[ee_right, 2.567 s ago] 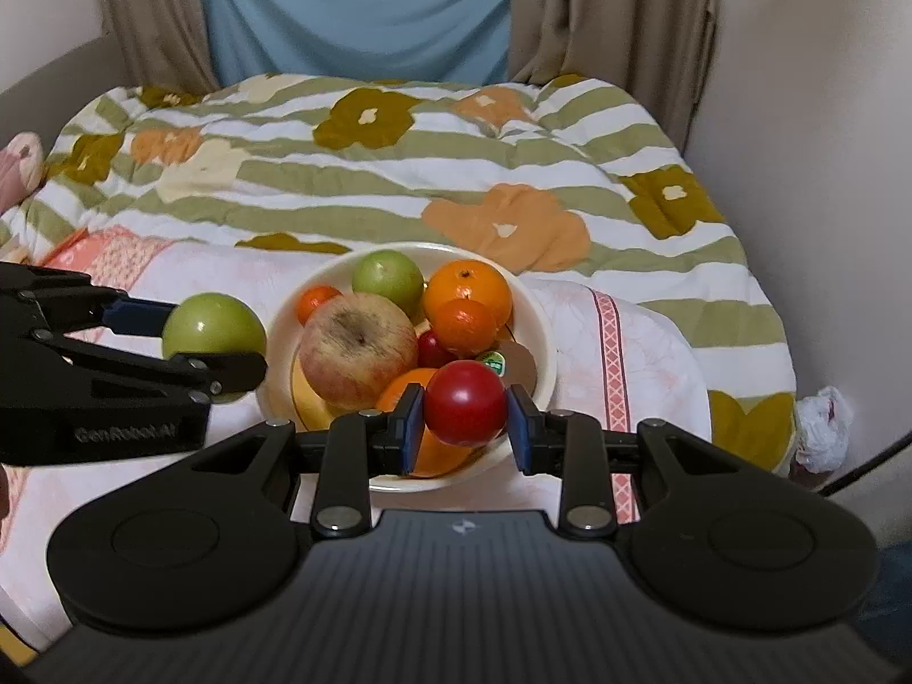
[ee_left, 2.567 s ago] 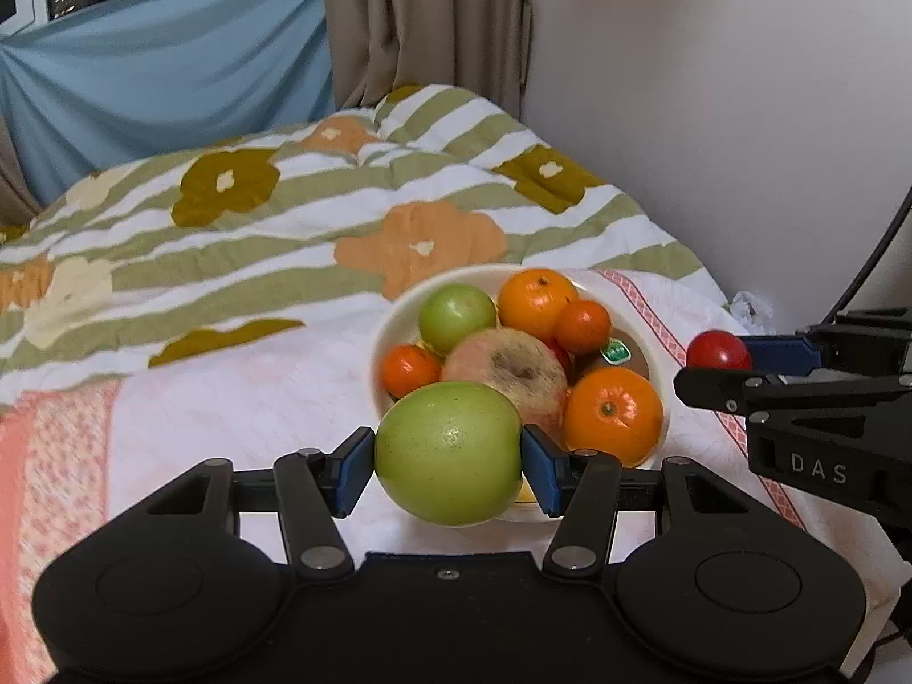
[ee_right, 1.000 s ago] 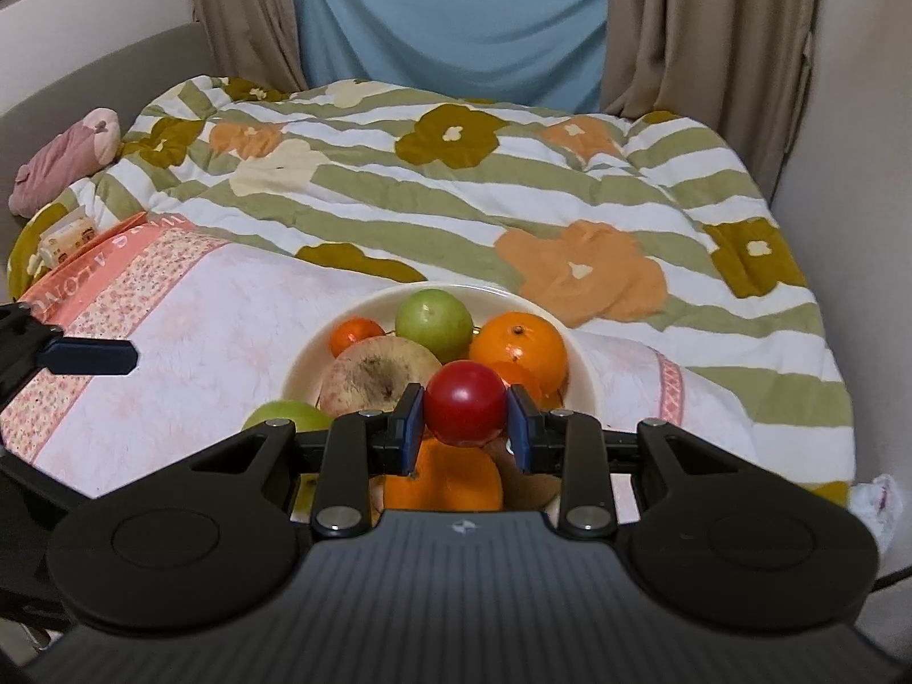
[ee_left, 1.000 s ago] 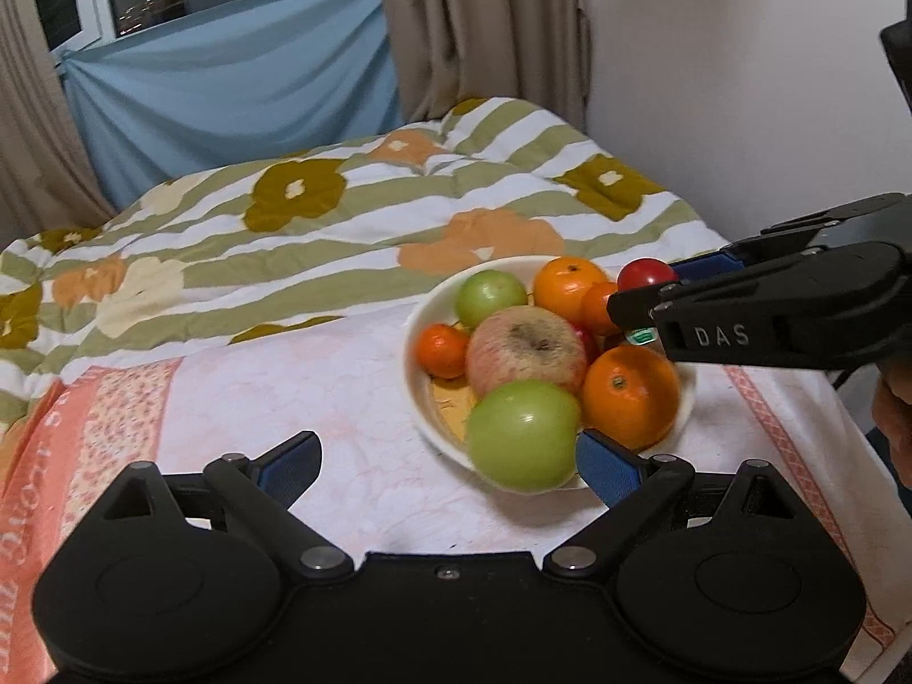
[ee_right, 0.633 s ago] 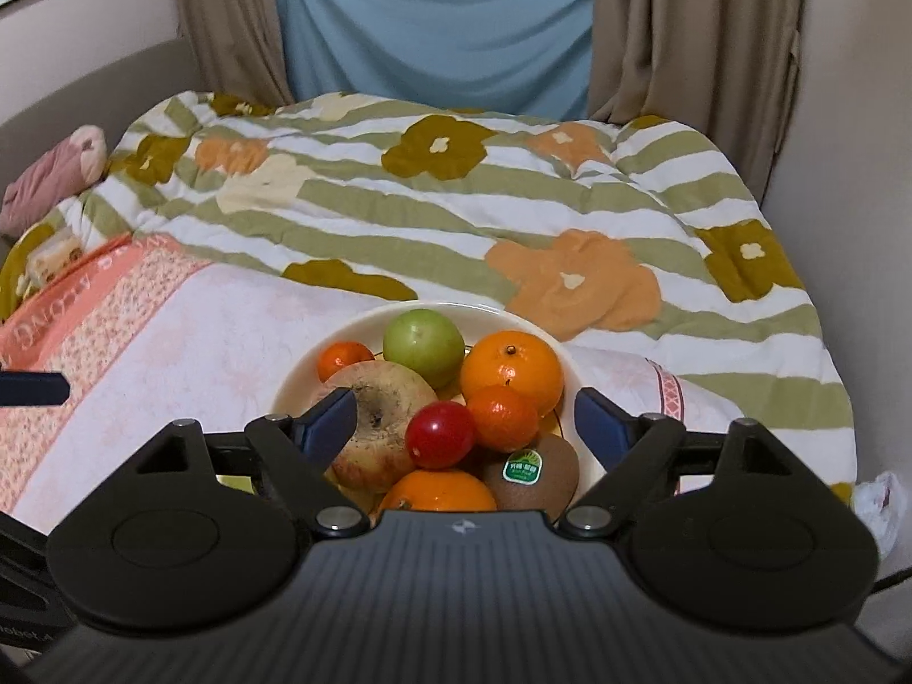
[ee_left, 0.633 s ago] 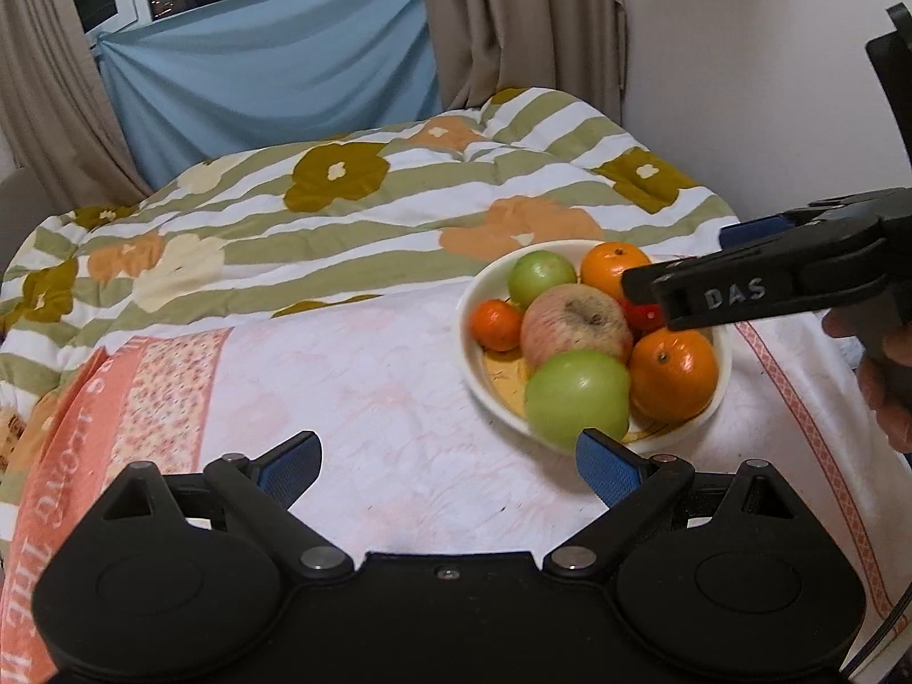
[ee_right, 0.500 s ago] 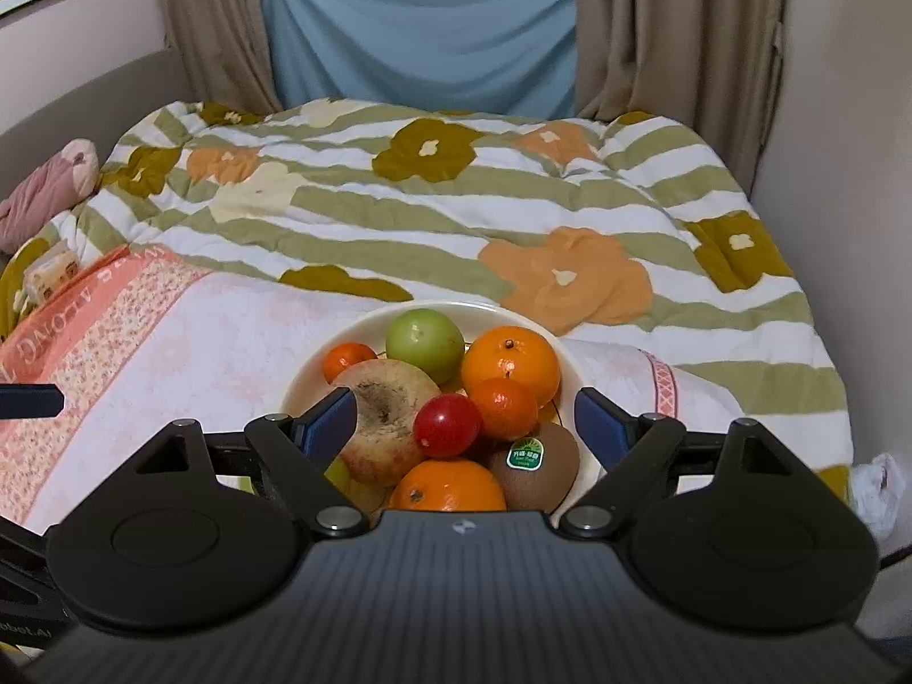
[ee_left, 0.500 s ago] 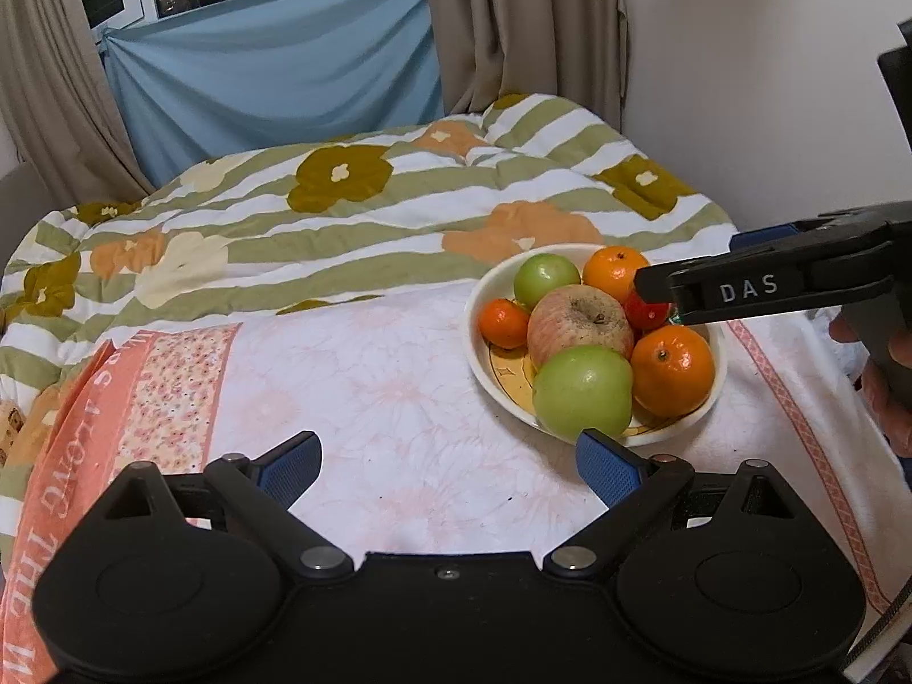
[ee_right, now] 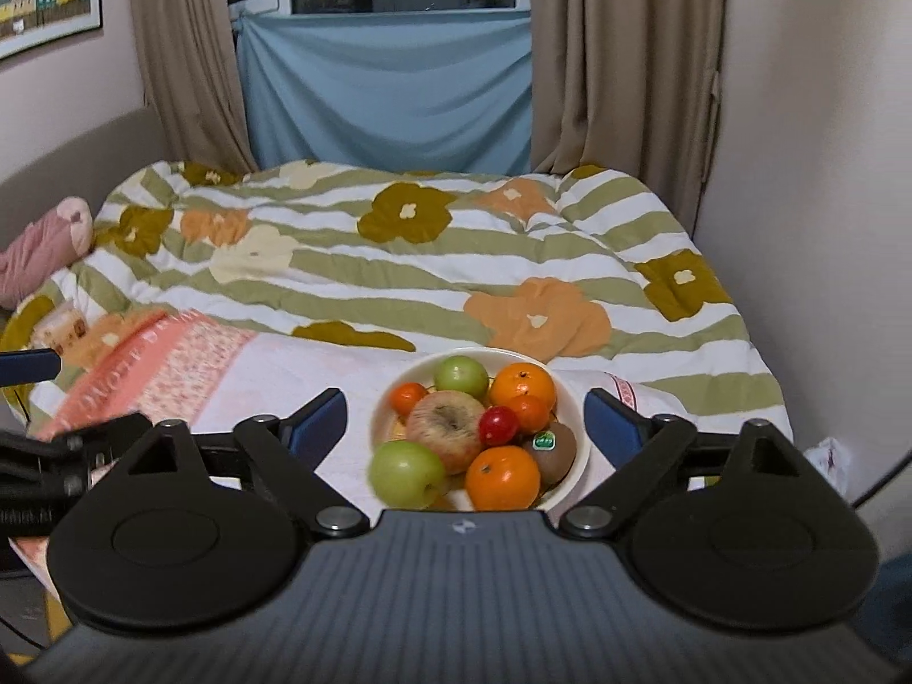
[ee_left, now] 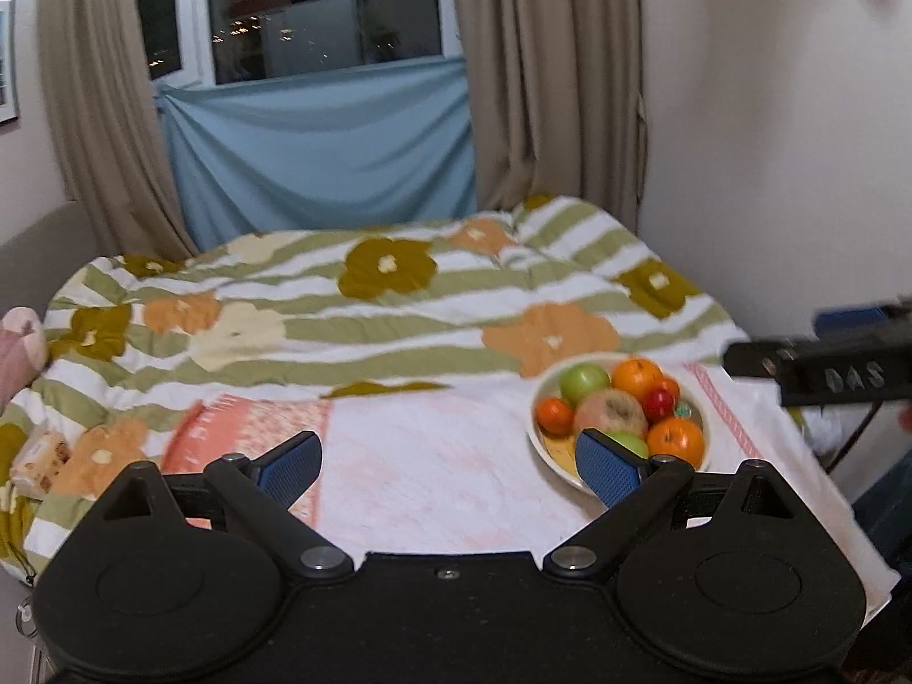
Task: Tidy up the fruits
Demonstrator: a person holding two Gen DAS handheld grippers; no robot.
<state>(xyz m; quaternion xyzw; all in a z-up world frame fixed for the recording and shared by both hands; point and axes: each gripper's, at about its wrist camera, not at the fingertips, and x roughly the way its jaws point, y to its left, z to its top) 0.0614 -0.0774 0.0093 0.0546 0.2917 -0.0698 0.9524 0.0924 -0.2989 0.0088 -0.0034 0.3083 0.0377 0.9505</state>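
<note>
Since the earlier frames both grippers have released their fruit and drawn back and upward from the round cream ceramic bowl [ee_right: 561, 399]; the large green apple [ee_right: 406, 474] and the small red tomato-like fruit [ee_right: 498, 425], formerly held, now lie in it.

Left gripper [ee_left: 450, 464]: fingers spread wide, nothing between them. Right gripper [ee_right: 467, 419]: its jaws are opening to full width; the bowl shows through the gap, well beyond it, and nothing is held.

Step in hand, as judged: retreat after the final placement. All visible fruit is in the bowl, including the russet apple [ee_right: 446, 431], brown kiwi with sticker [ee_right: 556, 450], near orange [ee_right: 503, 479], far orange [ee_right: 523, 385] and small green apple [ee_right: 460, 374]. The task appears complete or nearly so. Any further move calls only for checking that the large green apple, seated on the near rim, does not roll off.

The bowl stands on a pale pink patterned cloth [ee_left: 422, 456] near the bed's right edge. Beyond lies a green-striped floral quilt [ee_right: 399, 262], then a blue fabric sheet [ee_right: 387, 97], beige curtains [ee_right: 621, 74] and a dark window [ee_left: 319, 11].
</note>
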